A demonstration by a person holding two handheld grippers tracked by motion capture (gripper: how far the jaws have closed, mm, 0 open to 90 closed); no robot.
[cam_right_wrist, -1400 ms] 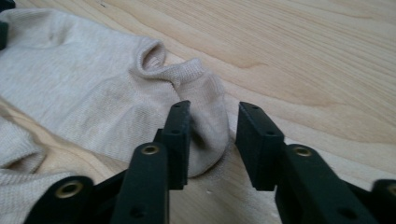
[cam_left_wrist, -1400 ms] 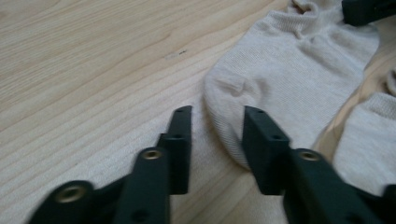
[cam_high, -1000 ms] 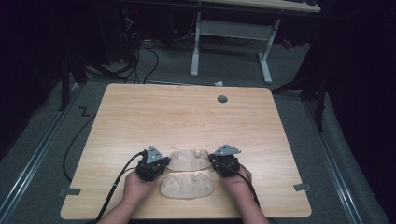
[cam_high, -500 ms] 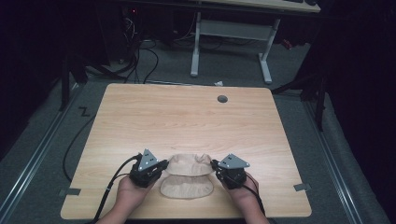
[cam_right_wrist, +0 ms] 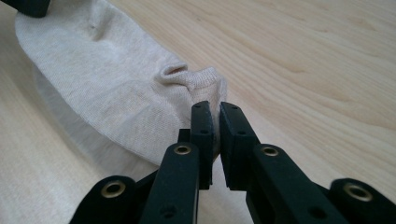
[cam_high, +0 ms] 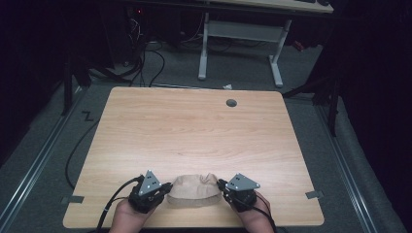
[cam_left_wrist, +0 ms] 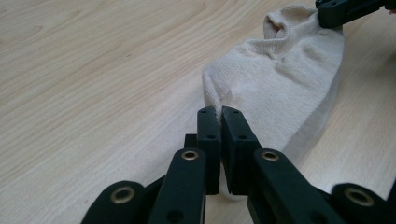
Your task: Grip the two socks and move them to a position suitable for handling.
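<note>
Pinching opposite ends of the beige sock (cam_high: 193,192), both sets of jaws are pressed together on fabric. In the left gripper view, the left gripper (cam_left_wrist: 219,112) nips the knit edge at one end of the sock (cam_left_wrist: 280,88); in the right gripper view, the right gripper (cam_right_wrist: 211,108) nips the ribbed cuff end of the sock (cam_right_wrist: 116,88), where the cloth puckers just ahead of the pads.

Seen from the high view, the left gripper (cam_high: 164,190) sits at 9 o'clock of the sock and the right gripper (cam_high: 223,187) at 3 o'clock. The sock lies near the 6 o'clock edge of the desk (cam_high: 194,131), flat but slightly bunched at its far side.

The step in hand appears to be spreading or repositioning the sock. Recommended practice:
- Keep both grips closed evenly; each holds only a thin margin and could slip.
- Draw the grippers apart along the 9–3 o'clock line with equal tension.
- Keep the jaws low so the fabric slides rather than lifts.
- Stop once the pucker at the cuff flattens.
</note>
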